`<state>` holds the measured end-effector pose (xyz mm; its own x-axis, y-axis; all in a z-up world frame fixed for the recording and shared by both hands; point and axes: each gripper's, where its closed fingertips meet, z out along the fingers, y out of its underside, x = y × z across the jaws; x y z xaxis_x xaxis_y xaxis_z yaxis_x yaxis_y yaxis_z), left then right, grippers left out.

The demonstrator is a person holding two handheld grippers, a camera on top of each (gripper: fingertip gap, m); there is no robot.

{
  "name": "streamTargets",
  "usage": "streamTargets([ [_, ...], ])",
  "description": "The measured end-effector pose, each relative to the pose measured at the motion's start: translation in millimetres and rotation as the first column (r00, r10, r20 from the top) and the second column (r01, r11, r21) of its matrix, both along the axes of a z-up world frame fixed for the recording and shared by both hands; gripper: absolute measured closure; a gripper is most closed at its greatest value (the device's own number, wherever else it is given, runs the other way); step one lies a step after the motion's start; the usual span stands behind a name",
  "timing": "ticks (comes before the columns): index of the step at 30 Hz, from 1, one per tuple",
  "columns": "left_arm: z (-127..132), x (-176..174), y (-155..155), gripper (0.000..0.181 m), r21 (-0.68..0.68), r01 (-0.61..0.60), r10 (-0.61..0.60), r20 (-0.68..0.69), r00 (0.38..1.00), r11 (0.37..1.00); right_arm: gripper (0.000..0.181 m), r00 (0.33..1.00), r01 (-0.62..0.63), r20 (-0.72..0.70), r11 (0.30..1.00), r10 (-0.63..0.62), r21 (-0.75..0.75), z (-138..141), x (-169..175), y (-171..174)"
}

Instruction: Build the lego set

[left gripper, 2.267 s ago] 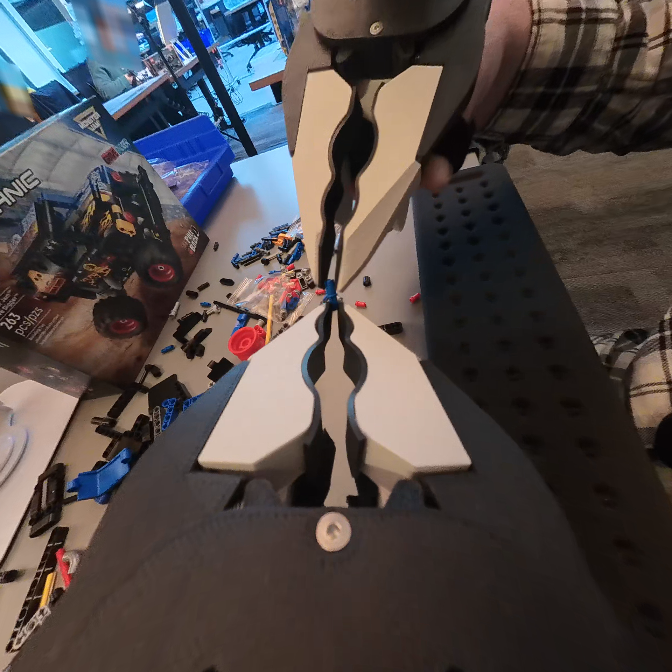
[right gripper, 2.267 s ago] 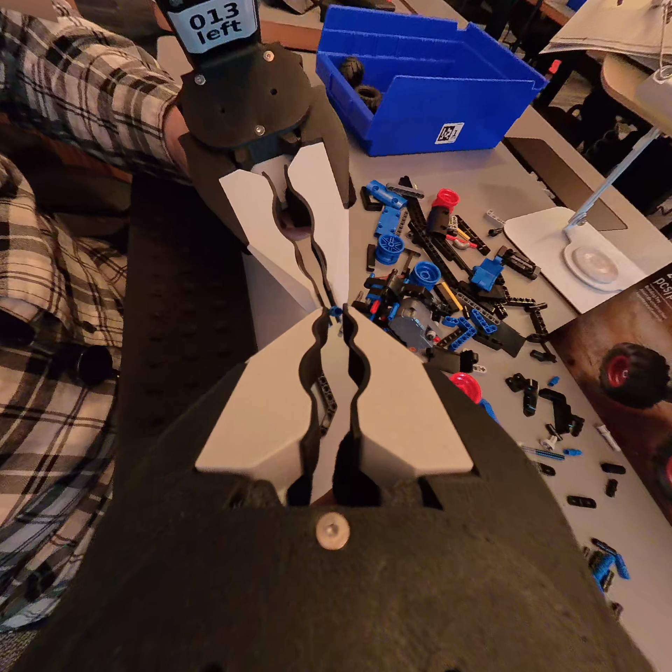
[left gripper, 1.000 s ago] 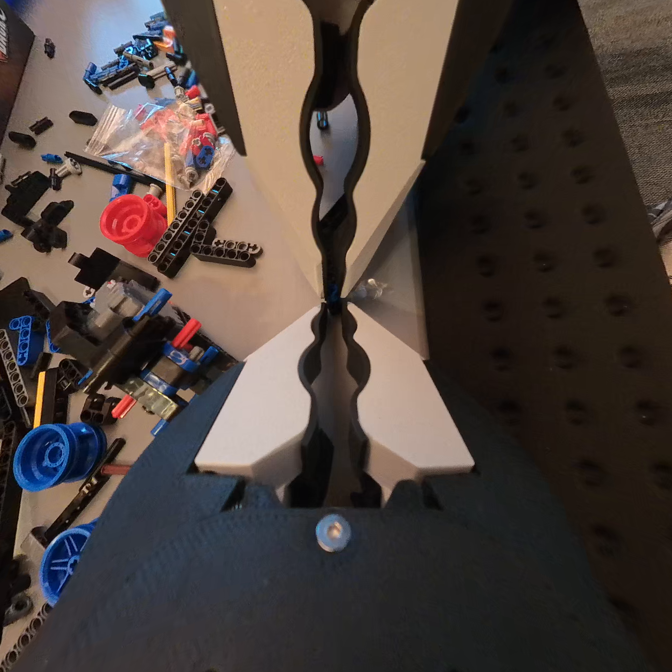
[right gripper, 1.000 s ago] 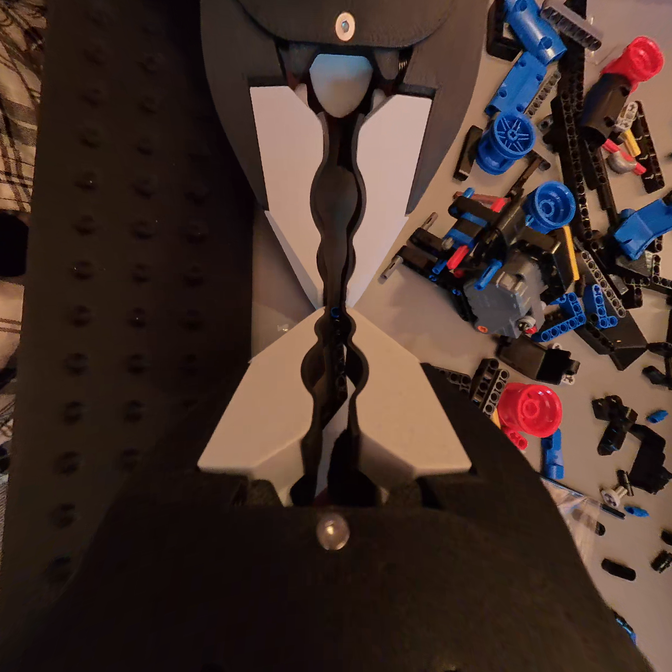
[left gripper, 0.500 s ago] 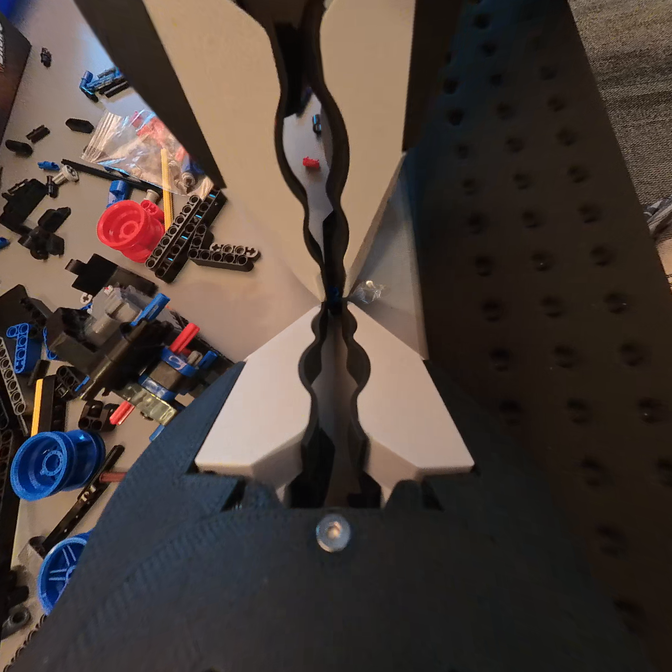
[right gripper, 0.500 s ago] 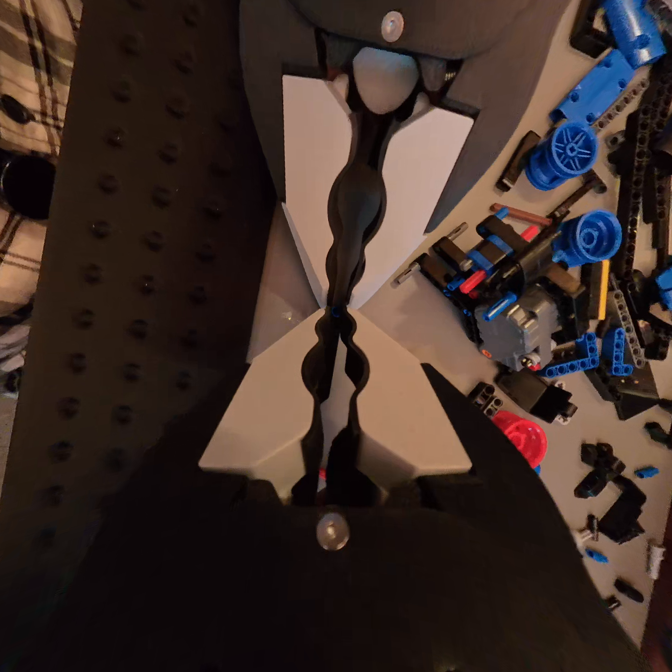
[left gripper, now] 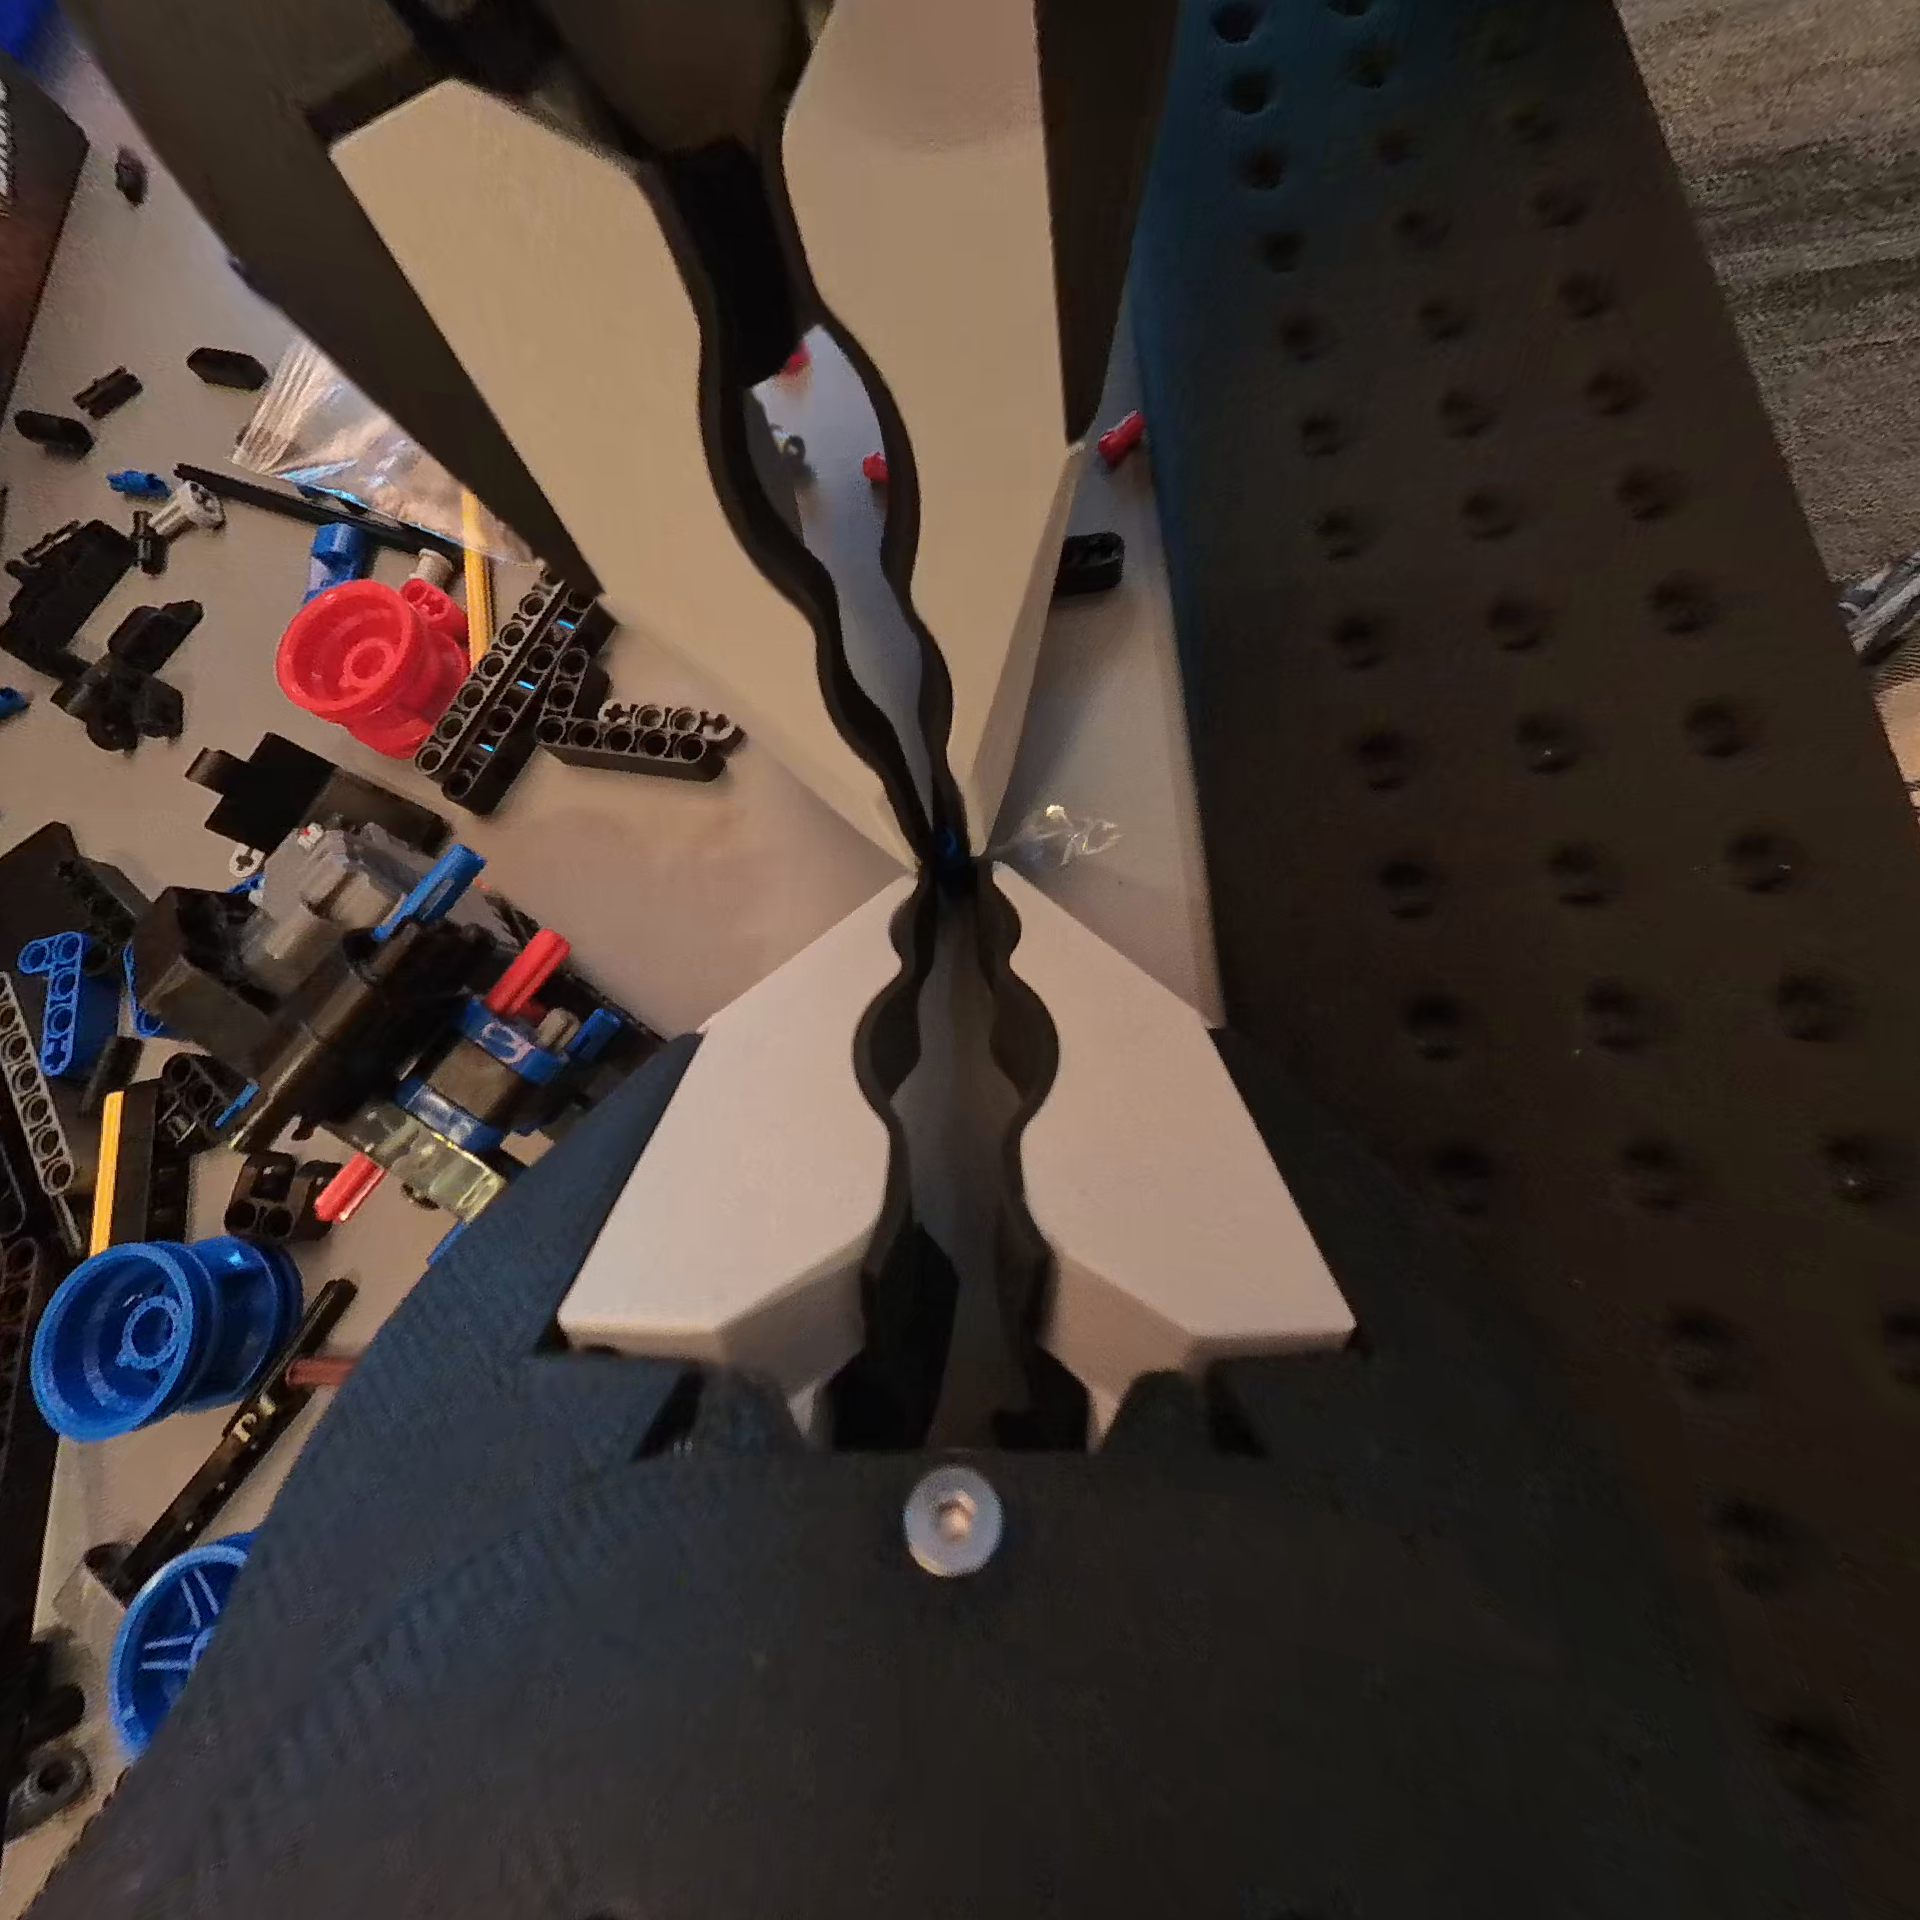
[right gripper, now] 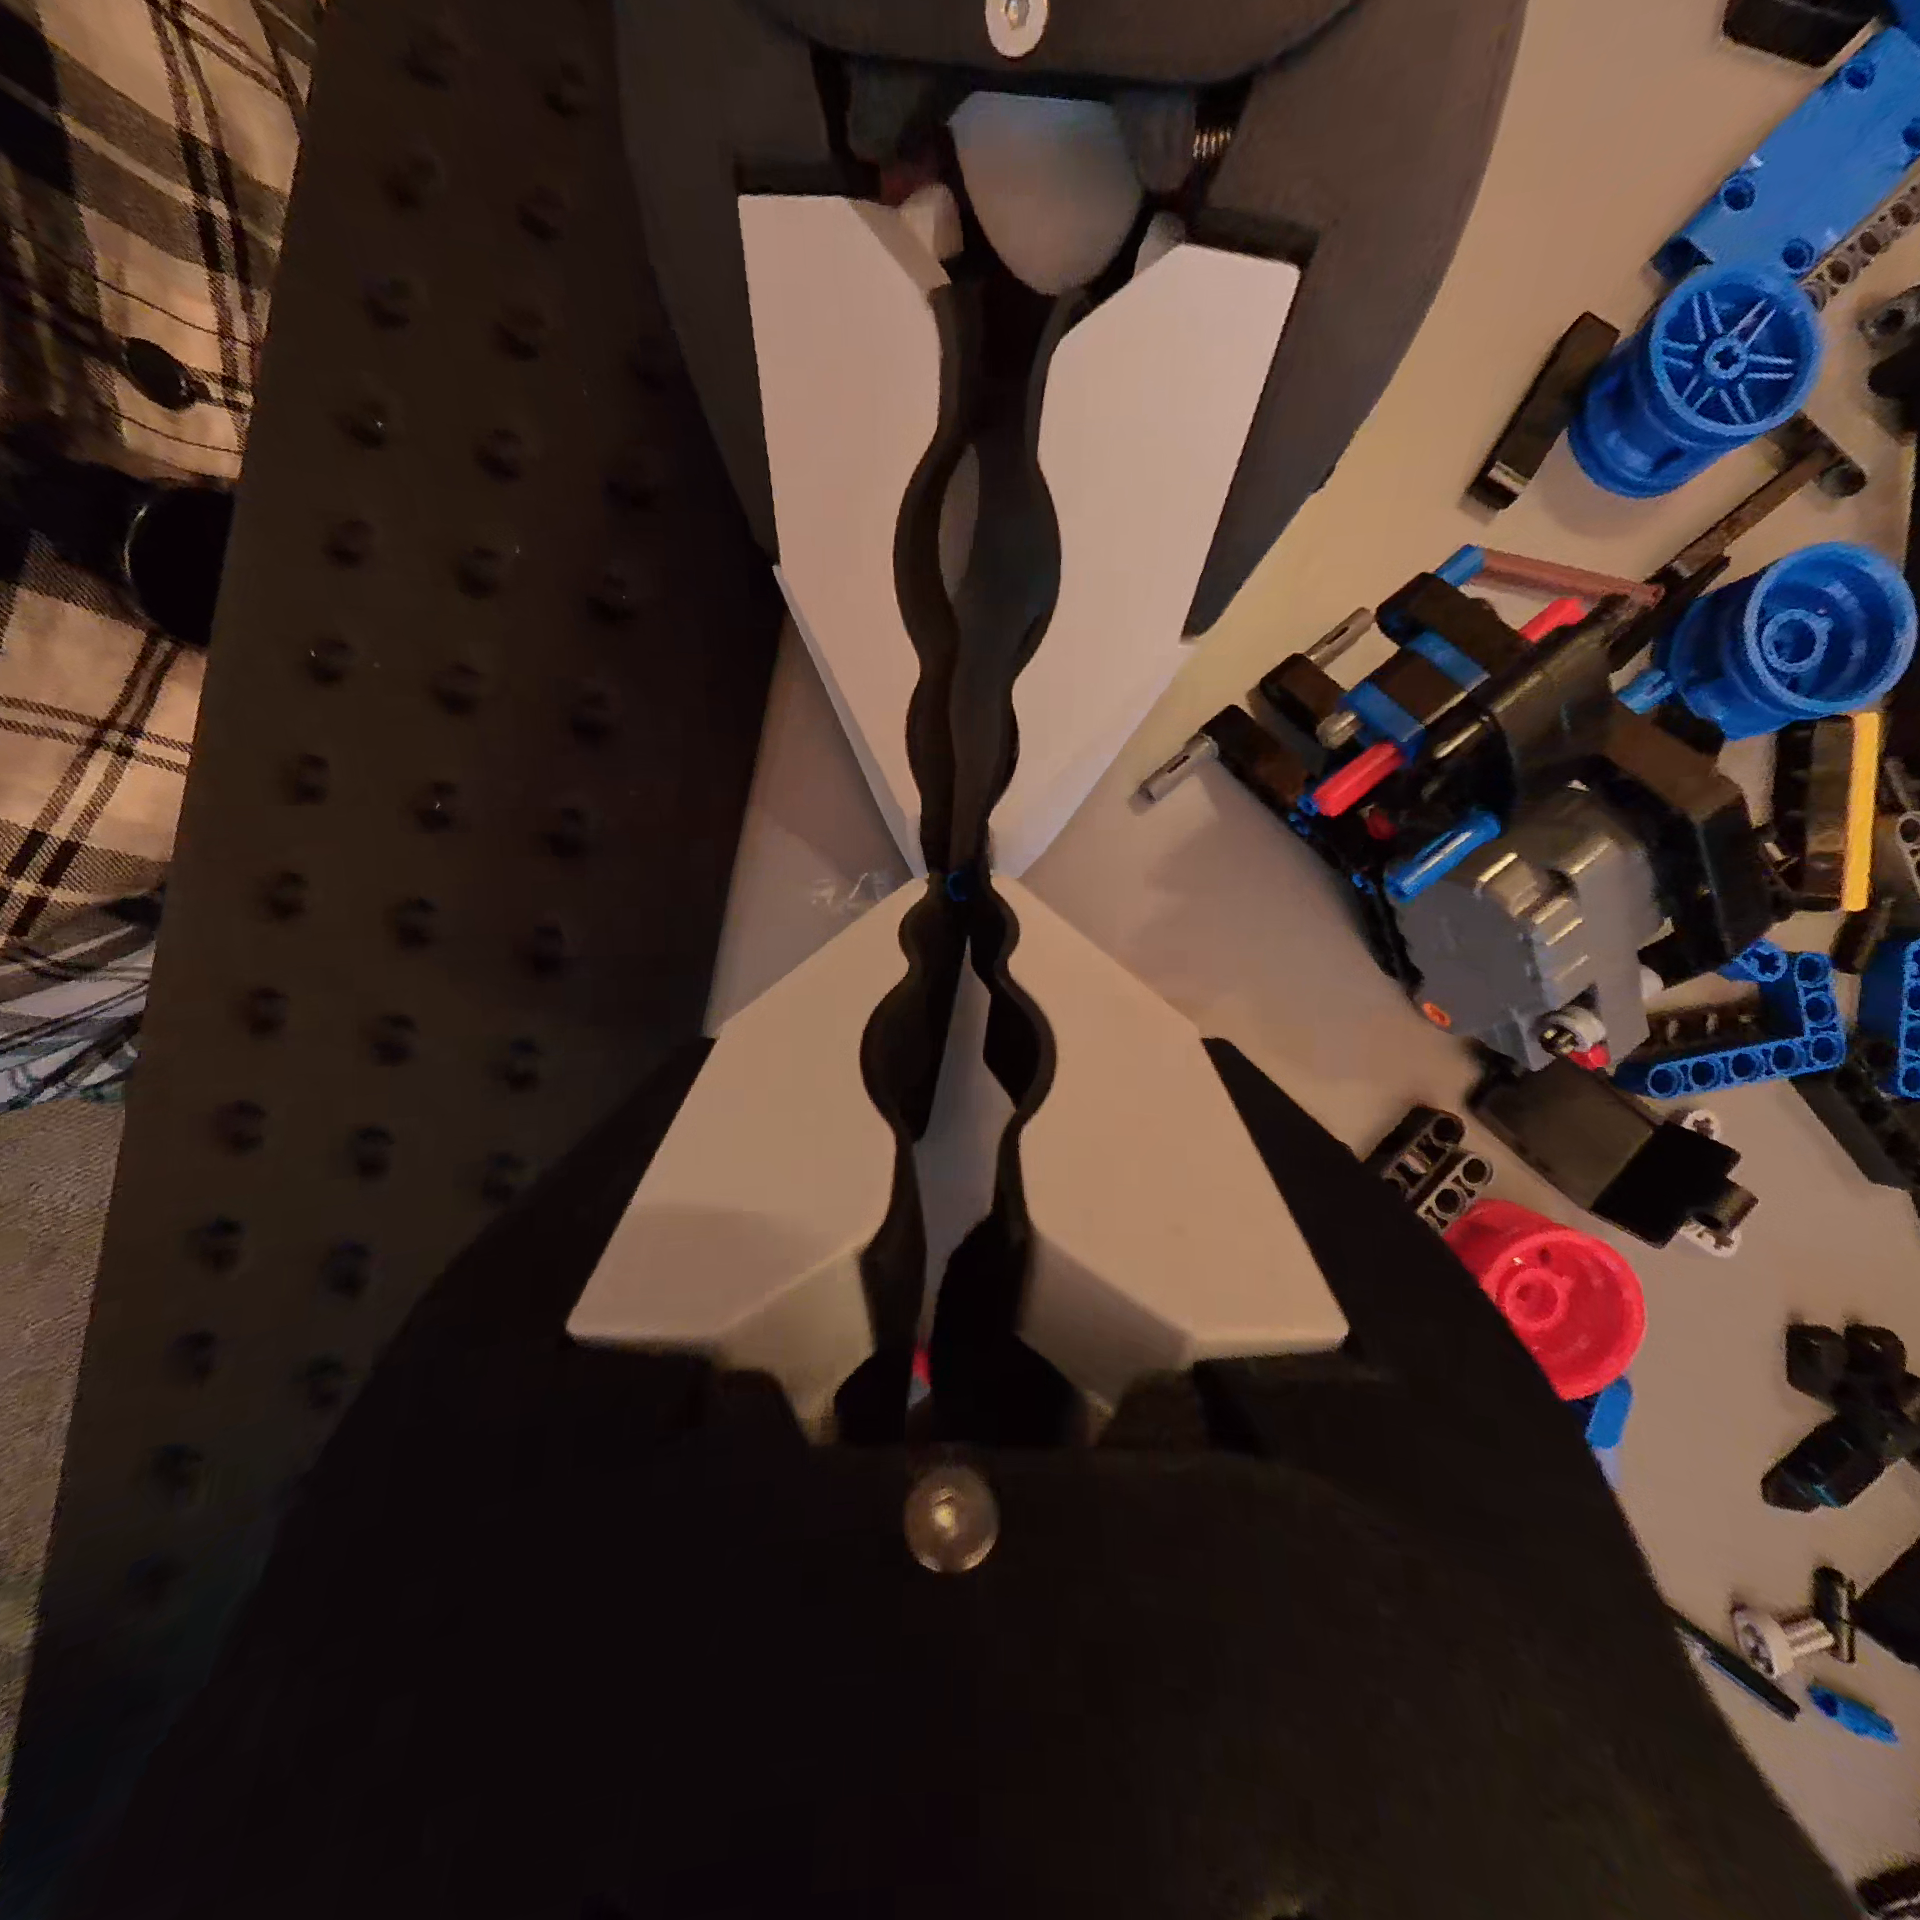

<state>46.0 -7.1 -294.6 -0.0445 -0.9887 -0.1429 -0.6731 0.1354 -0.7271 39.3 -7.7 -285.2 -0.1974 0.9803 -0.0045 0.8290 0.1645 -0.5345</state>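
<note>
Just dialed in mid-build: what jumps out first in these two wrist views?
The left claw and right claw meet tip to tip above the table edge, pinching a tiny blue piece between them. Beside them on the grey table lie the half-built grey-and-black assembly, blue wheel hubs and a red hub.

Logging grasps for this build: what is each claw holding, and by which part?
Both claws meet tip to tip on one small blue piece, each pinching an end. What the piece is, or whether anything else is held, cannot be told.
</note>
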Motion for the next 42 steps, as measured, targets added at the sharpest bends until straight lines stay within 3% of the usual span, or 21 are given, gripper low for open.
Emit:
streamTargets([
  [4,-0.2,0.1,0.5,0.175,0.004,-0.002,0.002,0.001,1.0,1.0,0.18,0.997,0.004,0.076,1.0,-0.004,-0.002,-3.4,1.0,-0.1],
  [9,-0.6,1.5,1.2,0.177,0.021,-0.002,0.002,0.001,1.0,1.0,0.178,0.997,0.077,-0.003,0.997,-0.077,0.005,0.5,1.5,-0.2],
  [13,-0.7,1.8,1.6,0.177,0.014,-0.003,0.002,0.002,1.0,1.0,0.166,0.987,0.149,-0.07,0.989,-0.148,0.015,8.7,7.6,2.5],
  [18,-1.1,2.6,2.2,0.177,0.017,-0.004,0.004,0.001,1.0,1.0,0.181,0.976,0.187,-0.116,0.982,-0.182,0.027,11.0,3.5,6.2],
  [36,-2.2,3.4,3.6,0.177,0.016,0.0,0.0,0.003,1.0,1.0,0.181,0.972,0.219,-0.086,0.976,-0.218,-0.004,2.3,0.3,4.9],
  [42,-2.1,3.1,4.0,0.177,0.045,0.003,-0.003,0.006,1.0,0.999,0.179,0.923,0.324,-0.217,0.946,-0.319,-0.01,15.4,5.5,9.5],
])
